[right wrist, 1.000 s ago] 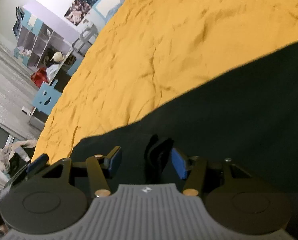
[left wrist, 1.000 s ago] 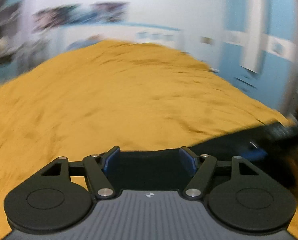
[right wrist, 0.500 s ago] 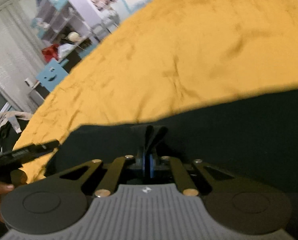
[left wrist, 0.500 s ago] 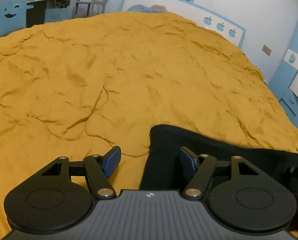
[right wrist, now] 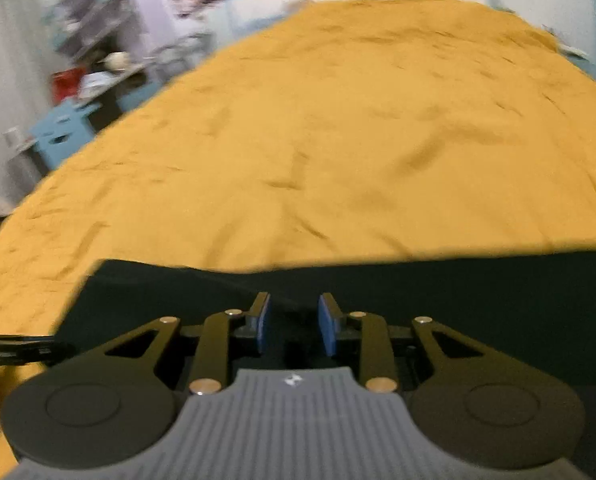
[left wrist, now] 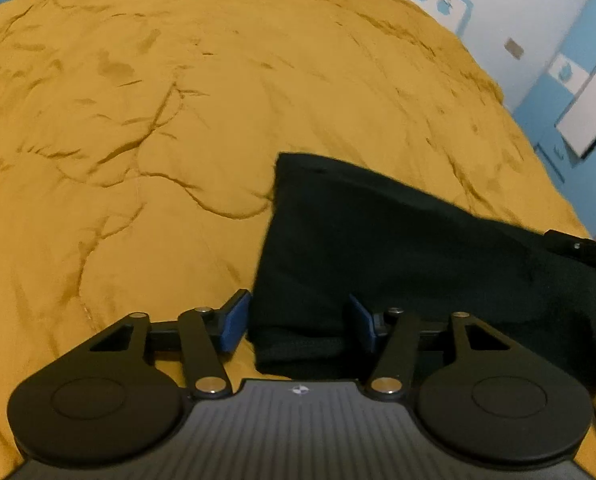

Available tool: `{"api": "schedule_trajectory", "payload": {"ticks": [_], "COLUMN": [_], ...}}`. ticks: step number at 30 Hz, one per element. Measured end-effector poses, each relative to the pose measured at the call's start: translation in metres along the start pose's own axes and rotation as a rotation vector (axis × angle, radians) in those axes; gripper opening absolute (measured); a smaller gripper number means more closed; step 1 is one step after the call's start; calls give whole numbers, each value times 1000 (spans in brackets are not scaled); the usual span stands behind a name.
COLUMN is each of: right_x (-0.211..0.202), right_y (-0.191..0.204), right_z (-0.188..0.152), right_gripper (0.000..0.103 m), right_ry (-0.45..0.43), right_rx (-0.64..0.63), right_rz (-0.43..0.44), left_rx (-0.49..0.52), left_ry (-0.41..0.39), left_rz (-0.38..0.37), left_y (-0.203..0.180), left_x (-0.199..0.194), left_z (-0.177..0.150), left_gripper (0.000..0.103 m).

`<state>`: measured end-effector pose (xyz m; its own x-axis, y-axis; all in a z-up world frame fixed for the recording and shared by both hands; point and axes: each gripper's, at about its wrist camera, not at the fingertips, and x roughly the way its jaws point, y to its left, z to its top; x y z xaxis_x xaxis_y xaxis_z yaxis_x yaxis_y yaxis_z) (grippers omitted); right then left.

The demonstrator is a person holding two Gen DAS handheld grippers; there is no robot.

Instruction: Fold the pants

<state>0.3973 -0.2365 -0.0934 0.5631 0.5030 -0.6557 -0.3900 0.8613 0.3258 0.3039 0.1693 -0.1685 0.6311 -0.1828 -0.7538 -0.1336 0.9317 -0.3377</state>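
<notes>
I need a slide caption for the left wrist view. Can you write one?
Left gripper, fingers closing around the near corner of dark pants lying on a yellow bedspread.

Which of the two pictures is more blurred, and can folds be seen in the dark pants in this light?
The right wrist view is more blurred, most on the room at upper left; the left wrist view is sharper, with clear creases in the yellow bedcover. In both views the black pants are a nearly featureless dark shape.

Matt black cloth pants lie on a mustard-yellow bedspread of soft, creased fabric. The left gripper shows matt black plastic arms, blue rubbery pads, shiny metal pins and a ribbed grey body.
</notes>
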Motion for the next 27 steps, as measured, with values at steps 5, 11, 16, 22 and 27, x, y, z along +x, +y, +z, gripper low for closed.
{"api": "schedule_trajectory", "payload": {"ticks": [5, 11, 16, 22, 27], "right_x": [46, 135, 189, 212, 219], "right_y": [70, 164, 215, 231, 207], "right_z": [47, 85, 78, 67, 89], "right_gripper": [29, 29, 39, 2, 0], "right_ry": [104, 241, 384, 448, 325], "right_rx": [-203, -459, -602, -649, -462], "right_rz": [208, 336, 349, 242, 122], "left_rx": [-108, -137, -141, -129, -114], "left_ry": [-24, -3, 7, 51, 59], "left_rz": [-63, -98, -112, -121, -129], "left_y": [20, 26, 29, 29, 28], "left_x": [-1, 5, 8, 14, 13], "left_z": [0, 3, 5, 8, 4], "left_gripper": [44, 37, 37, 26, 24]}}
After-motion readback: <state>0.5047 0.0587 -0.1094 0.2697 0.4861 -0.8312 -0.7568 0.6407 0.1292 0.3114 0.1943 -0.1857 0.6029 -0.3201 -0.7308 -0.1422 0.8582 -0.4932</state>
